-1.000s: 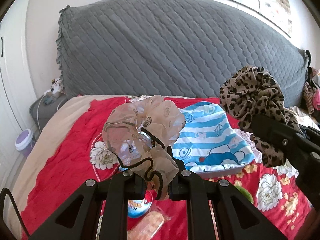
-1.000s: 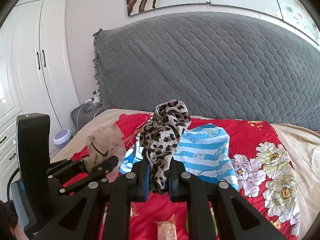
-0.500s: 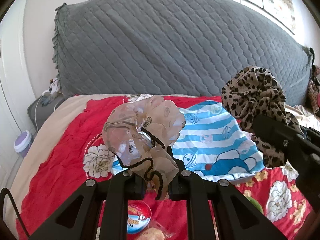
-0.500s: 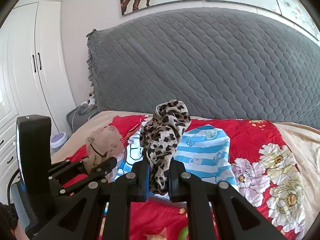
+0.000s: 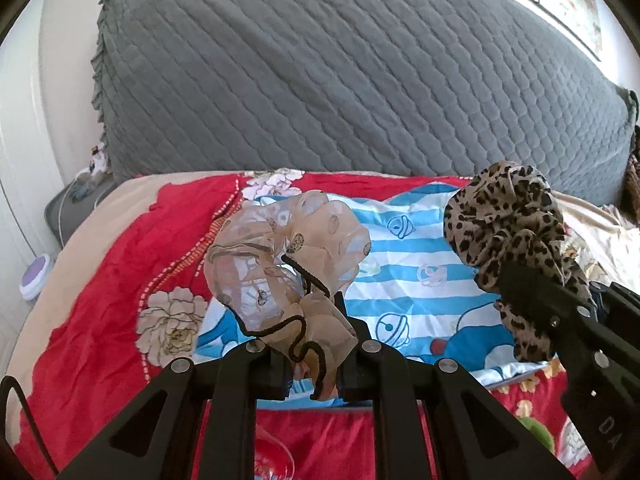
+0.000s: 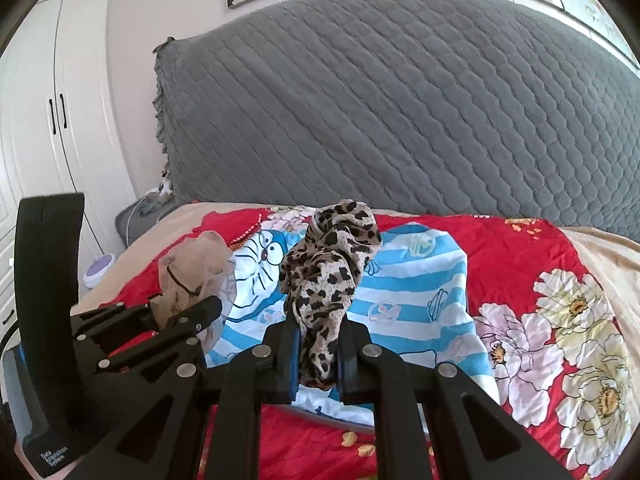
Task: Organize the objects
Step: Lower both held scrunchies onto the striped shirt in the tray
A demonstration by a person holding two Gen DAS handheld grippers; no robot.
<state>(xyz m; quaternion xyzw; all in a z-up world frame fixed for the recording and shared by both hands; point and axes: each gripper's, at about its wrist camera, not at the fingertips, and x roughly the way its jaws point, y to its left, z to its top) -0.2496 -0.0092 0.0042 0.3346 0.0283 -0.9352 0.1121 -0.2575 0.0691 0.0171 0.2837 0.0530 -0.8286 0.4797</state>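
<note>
My left gripper (image 5: 314, 364) is shut on a sheer beige scrunchie (image 5: 280, 264) with black cord trim, held above the bed. My right gripper (image 6: 318, 356) is shut on a leopard-print scrunchie (image 6: 328, 272), also held above the bed. In the left wrist view the leopard scrunchie (image 5: 516, 240) and right gripper show at the right. In the right wrist view the beige scrunchie (image 6: 192, 272) and left gripper (image 6: 200, 312) show at the left. Below both lies a blue-and-white striped cartoon cloth (image 5: 416, 280) over a flat box, also in the right wrist view (image 6: 416, 292).
The bed has a red floral cover (image 6: 540, 300) and a grey quilted headboard (image 5: 340, 80). A small round red item (image 5: 272, 464) and a green item (image 5: 536, 440) lie near the front edge. A white wardrobe (image 6: 48, 120) and a purple-lidded jar (image 6: 98, 270) stand at the left.
Both grippers have moved forward over the striped cloth, still holding their scrunchies. The snack packet and round item near the front have slid down out of view.
</note>
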